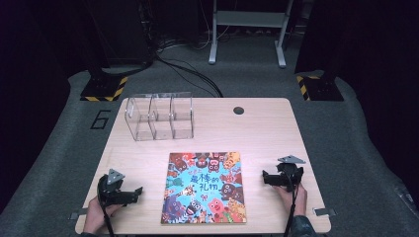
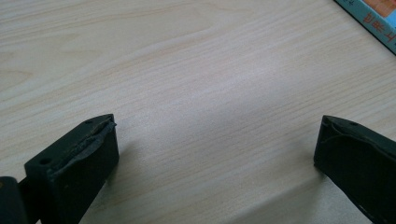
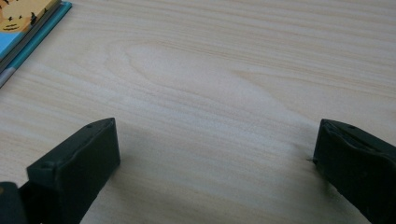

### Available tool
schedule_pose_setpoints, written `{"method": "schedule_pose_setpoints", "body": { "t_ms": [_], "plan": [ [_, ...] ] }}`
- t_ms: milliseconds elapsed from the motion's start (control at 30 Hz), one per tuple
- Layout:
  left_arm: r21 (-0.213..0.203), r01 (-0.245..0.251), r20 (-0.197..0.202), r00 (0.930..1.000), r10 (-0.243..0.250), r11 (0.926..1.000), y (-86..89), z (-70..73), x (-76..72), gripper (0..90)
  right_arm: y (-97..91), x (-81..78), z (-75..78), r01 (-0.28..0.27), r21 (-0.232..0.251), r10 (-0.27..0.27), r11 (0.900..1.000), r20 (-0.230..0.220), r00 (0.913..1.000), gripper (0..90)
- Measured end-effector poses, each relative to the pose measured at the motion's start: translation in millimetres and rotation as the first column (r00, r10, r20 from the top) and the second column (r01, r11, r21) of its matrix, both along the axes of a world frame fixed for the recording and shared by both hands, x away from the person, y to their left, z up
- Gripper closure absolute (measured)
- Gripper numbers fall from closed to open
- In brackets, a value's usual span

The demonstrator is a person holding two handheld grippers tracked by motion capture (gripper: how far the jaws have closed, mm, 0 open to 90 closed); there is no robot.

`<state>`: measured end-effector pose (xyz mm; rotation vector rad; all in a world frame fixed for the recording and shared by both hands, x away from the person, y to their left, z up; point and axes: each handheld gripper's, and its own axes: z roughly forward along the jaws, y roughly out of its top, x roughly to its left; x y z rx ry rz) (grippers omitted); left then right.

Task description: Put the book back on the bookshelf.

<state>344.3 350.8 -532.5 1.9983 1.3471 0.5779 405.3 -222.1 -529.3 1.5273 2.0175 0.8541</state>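
Note:
A colourful picture book [image 1: 205,188] lies flat at the front middle of the wooden table [image 1: 257,133]. My left gripper [image 1: 133,193] rests on the table to the left of the book, jaws wide open over bare wood. In the left gripper view the gripper [image 2: 217,140] holds nothing, and the book's corner [image 2: 373,18] shows at the top right. My right gripper [image 1: 269,177] rests to the right of the book, also open. The right gripper view has that gripper [image 3: 217,140] empty and the book's edge [image 3: 28,28] at the top left.
A clear plastic organiser [image 1: 159,116] with three compartments stands at the back left of the table. A round cable hole [image 1: 238,110] sits near the far edge. Cables and metal stand legs [image 1: 247,29] lie on the floor beyond.

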Motion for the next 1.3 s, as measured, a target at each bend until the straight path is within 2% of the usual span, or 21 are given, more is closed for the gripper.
{"method": "schedule_pose_setpoints", "body": {
  "t_ms": [67, 100, 200, 267, 333, 367, 433, 467, 500, 633, 733, 767, 1000, 1167, 1300],
  "plan": [
    [-0.002, 0.003, -0.002, 1.0000, -0.003, 1.0000, 0.3, 0.1, -0.7, 0.1, -0.2, 1.0, 0.3, -0.008, -0.004, 0.008, 1.0000, 0.000, 1.0000, 0.0],
    [-0.002, 0.002, 0.011, 0.9999, -0.002, 1.0000, 0.5, -0.5, -0.6, 0.1, -0.3, 1.0, 0.8, -0.013, -0.006, 0.013, 0.9999, -0.009, 0.9999, 0.0],
    [0.000, 0.014, -0.005, 0.9999, -0.014, 0.9999, 1.7, 0.3, -1.1, 0.0, 0.6, 1.9, 0.5, -0.011, 0.004, 0.011, 0.9999, -0.003, 0.9999, 0.0],
    [-0.002, 0.001, 0.010, 1.0000, -0.001, 1.0000, 3.1, -0.3, -0.1, 0.1, 0.8, 1.6, 0.5, -0.009, 0.005, 0.009, 0.9999, -0.002, 1.0000, 0.0],
    [-0.027, -0.004, 0.001, 1.0000, 0.004, 0.9996, 8.3, 2.6, 1.3, 0.5, 0.7, 2.3, 0.4, -0.012, 0.005, 0.012, 0.9999, -0.002, 0.9999, 0.0],
    [-0.027, -0.004, 0.001, 1.0000, 0.004, 0.9996, 8.3, 2.6, 1.3, 0.6, 0.7, 2.5, 0.4, -0.011, 0.004, 0.011, 0.9999, -0.003, 0.9999, 0.0],
    [-0.057, -0.015, 0.020, 0.9997, 0.016, 0.9982, 12.8, 8.1, 3.0, 1.4, 0.7, 2.7, 0.4, -0.012, 0.004, 0.012, 0.9999, -0.002, 0.9999, 0.0],
    [-0.057, -0.022, 0.036, 0.9991, 0.024, 0.9982, 15.3, 11.4, 4.4, 2.7, 0.7, 2.8, 0.3, -0.014, 0.004, 0.014, 0.9999, -0.001, 0.9999, 0.0],
    [-0.066, -0.027, 0.033, 0.9990, 0.029, 0.9975, 17.4, 14.9, 6.3, 3.4, 0.5, 2.9, 0.4, -0.016, 0.004, 0.016, 0.9999, -0.001, 0.9999, 0.0],
    [-0.092, -0.039, 0.028, 0.9987, 0.042, 0.9950, 27.0, 30.1, 18.5, 3.1, 0.6, 3.1, 0.3, -0.017, 0.003, 0.017, 0.9999, 0.000, 0.9999, 0.0],
    [-0.095, -0.055, 0.041, 0.9975, 0.059, 0.9940, 31.5, 43.8, 29.8, 2.4, 0.6, 3.0, 0.3, -0.016, 0.003, 0.016, 0.9999, -0.001, 0.9999, 0.0],
    [-0.097, -0.063, 0.057, 0.9960, 0.069, 0.9933, 32.8, 47.7, 34.2, 2.2, 0.6, 3.0, 0.3, -0.016, 0.004, 0.016, 0.9999, -0.001, 0.9999, 0.0],
    [-0.128, -0.085, 0.066, 0.9934, 0.094, 0.9881, 39.9, 73.5, 65.8, 0.9, 0.7, 2.8, 0.2, -0.011, 0.004, 0.011, 0.9999, 0.000, 0.9999, 0.0],
    [-0.127, -0.083, 0.073, 0.9930, 0.093, 0.9884, 35.5, 83.5, 85.5, 0.5, 0.6, 2.9, 0.2, -0.011, 0.005, 0.011, 0.9999, 0.001, 0.9999, 0.2],
    [-0.115, -0.060, 0.064, 0.9957, 0.068, 0.9915, 26.3, 89.7, 91.9, 0.5, 0.6, 2.9, 0.2, -0.011, 0.005, 0.011, 0.9999, 0.002, 0.9999, 0.3]
  ]
}}
